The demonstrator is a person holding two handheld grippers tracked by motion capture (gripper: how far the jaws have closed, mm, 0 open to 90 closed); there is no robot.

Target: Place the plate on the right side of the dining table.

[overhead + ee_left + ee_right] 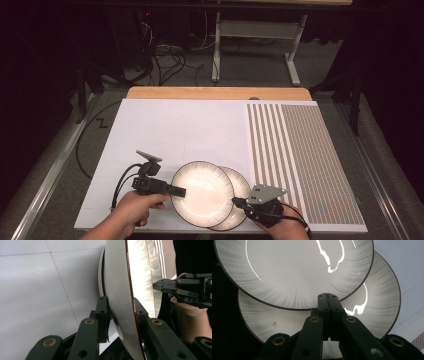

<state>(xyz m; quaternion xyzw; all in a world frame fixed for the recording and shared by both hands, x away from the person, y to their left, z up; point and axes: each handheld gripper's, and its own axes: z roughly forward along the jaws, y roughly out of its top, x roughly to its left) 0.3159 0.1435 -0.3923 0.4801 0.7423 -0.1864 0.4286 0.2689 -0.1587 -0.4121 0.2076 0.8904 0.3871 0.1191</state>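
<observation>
Plates, two in number: the upper round white ceramic plate with grey radial streaks and a thin dark rim [202, 193] overlaps a matching lower plate [239, 192] near the front edge of the white board [180, 127], left of its striped and dotted panel [300, 160]. My left gripper [178, 190] is clamped on the upper plate's left rim; in the left gripper view one jaw lies under the rim and one over it, and the plate [120, 302] appears edge-on between them. My right gripper [236, 201] points at the right side of the stack with its jaws pressed together and nothing between them; in the right gripper view they rest over the lower plate [374, 302], just short of the upper plate [294, 272]. I judge the plates stiff, fairly heavy, glossy and so slippery, and breakable; the rim is the only purchase, and a one-sided grip may let the plate tip. Being round, each has no long axis; both face upward, the upper one lying slightly tilted on its neighbour.
</observation>
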